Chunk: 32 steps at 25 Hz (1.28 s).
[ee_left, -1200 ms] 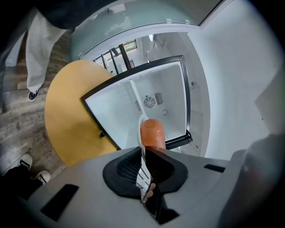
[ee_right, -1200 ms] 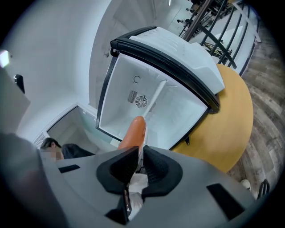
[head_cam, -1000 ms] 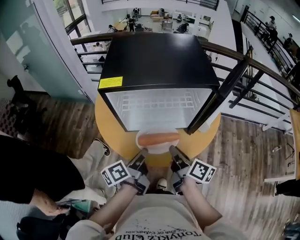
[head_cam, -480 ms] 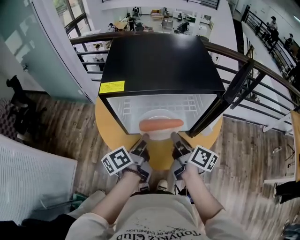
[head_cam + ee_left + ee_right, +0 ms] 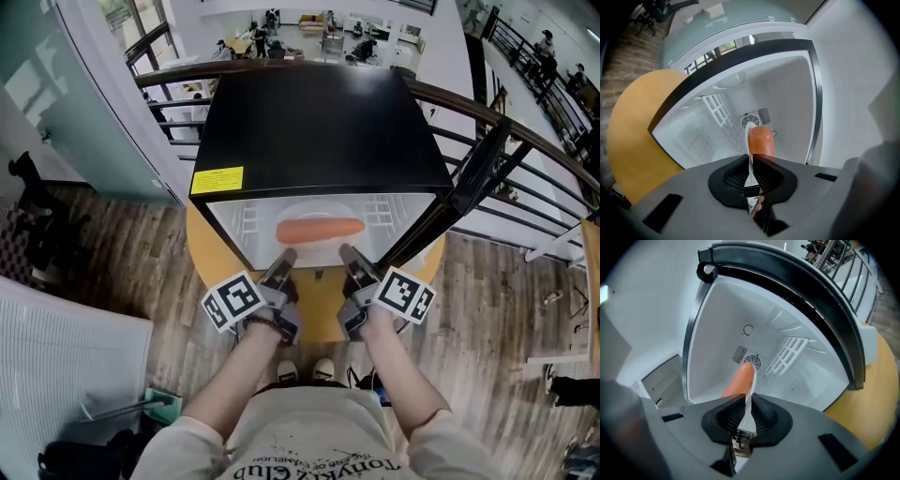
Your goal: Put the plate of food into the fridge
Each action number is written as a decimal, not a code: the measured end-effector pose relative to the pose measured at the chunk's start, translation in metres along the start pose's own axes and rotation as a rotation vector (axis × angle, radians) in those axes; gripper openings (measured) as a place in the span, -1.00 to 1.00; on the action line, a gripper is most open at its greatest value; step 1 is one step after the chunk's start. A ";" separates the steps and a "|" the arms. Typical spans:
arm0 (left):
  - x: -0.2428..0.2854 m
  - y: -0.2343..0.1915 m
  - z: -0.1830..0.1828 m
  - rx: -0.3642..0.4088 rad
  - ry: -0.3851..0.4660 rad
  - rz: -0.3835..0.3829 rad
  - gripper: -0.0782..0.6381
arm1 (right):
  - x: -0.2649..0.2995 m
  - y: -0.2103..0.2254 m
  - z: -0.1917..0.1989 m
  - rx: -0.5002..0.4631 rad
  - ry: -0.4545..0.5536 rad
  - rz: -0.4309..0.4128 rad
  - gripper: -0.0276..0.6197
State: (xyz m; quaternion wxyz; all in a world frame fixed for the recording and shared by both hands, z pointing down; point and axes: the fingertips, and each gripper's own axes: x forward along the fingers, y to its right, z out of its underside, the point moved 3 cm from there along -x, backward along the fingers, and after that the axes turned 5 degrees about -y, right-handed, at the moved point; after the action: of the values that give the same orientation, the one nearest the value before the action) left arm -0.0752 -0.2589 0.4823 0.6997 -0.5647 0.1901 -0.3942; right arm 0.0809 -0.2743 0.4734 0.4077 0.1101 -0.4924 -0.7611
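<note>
Currently the plate (image 5: 319, 214) is inside the mouth of the fridge (image 5: 319, 122), at 12 o'clock from both grippers, with its near rim toward the person. It is round, white and shallow, and carries a single sausage (image 5: 320, 230), smooth, glossy and orange-pink, with rounded ends. In the head view the sausage's long axis runs from 9 to 3 o'clock, across the opening, and it spans most of the plate. The left gripper (image 5: 284, 255) has its jaws pinched almost together on the thin rim at the plate's 7 o'clock; the right gripper (image 5: 345, 253) clamps the rim the same way at 5 o'clock. Each gripper view shows the white edge squeezed between the ribbed black pads, with the sausage end just beyond. Whether the plate rests on the white wire shelf (image 5: 246, 217) cannot be told. The black fridge stands on a round yellow table (image 5: 319, 314), its door (image 5: 464, 183) swung open toward 3 o'clock.
</note>
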 end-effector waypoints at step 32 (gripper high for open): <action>0.060 -0.025 -0.051 0.006 -0.031 -0.076 -0.66 | 0.069 0.028 -0.037 -0.021 -0.024 0.087 -0.72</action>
State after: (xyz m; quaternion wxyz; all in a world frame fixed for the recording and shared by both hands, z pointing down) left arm -0.0833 -0.3389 0.5019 0.6888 -0.5754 0.1565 -0.4123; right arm 0.0718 -0.3542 0.4953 0.4358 0.0753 -0.4936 -0.7488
